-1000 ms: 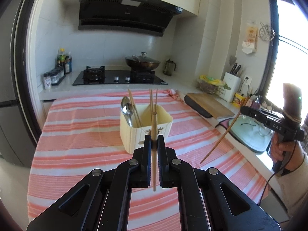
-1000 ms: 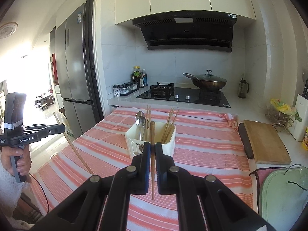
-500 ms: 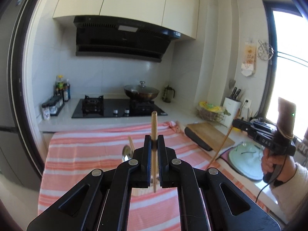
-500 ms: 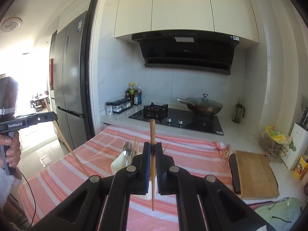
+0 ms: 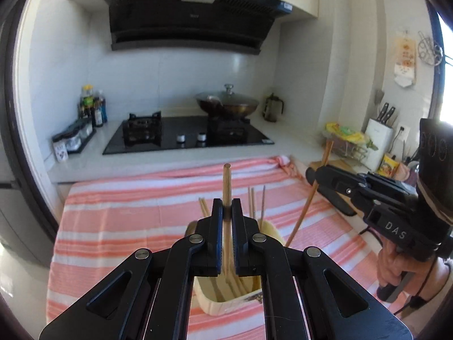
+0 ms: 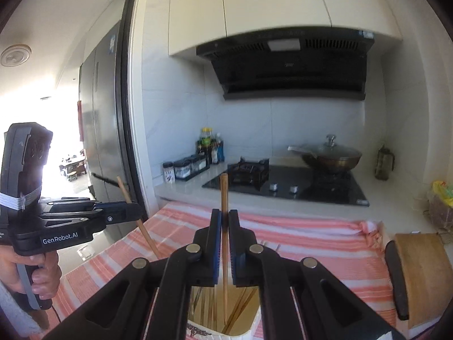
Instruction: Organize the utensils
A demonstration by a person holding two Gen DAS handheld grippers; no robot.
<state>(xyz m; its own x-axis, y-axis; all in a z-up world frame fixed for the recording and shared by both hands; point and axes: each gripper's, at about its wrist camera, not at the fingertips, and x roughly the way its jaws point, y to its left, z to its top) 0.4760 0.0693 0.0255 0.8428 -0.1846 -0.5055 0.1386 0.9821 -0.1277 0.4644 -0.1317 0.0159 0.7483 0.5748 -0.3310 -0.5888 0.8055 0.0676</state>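
Kitchen: striped cloth [image 5: 127, 221] covers the bench.
Left hand-held gripper [image 5: 225, 212]: clamped on a chopstick [image 5: 226, 181], standing up over the holder [image 5: 226, 297].
Right hand-held gripper [image 6: 223, 221]: clamped on another chopstick [image 6: 224, 192], tip inside the holder.
Hidden: most of the holder, behind the gripper arms.

Both wrist views look down along their claws, close above the utensil holder [image 5: 226, 291], sharing the stove [image 6: 286, 181] beyond.
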